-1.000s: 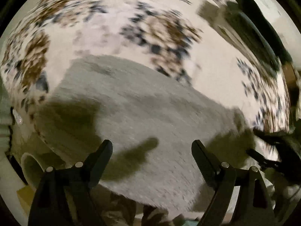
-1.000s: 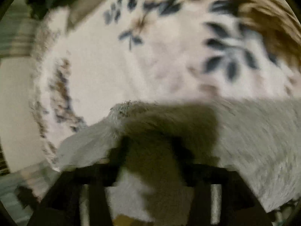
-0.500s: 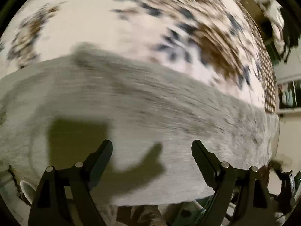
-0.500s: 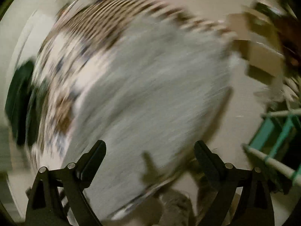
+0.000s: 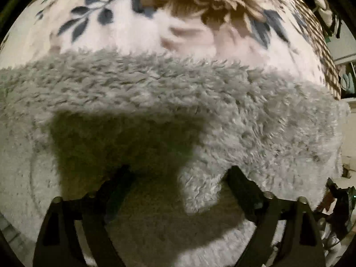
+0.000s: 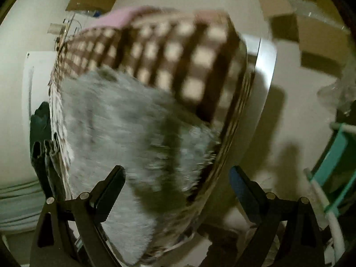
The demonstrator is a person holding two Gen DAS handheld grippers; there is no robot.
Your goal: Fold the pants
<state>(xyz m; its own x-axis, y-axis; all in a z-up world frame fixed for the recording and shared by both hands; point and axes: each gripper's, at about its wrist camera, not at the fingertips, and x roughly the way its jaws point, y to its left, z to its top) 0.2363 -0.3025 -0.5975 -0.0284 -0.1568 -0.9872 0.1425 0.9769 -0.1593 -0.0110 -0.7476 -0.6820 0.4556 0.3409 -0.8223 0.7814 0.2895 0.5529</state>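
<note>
Both your grippers stand spread wide with nothing clamped: left gripper (image 5: 180,178) jaws have just been opening above the fluffy grey fleece pants (image 5: 155,93), which lie flat on the floral-and-checked blanket (image 5: 138,29); right gripper (image 6: 178,178) hovers over their end.
</note>
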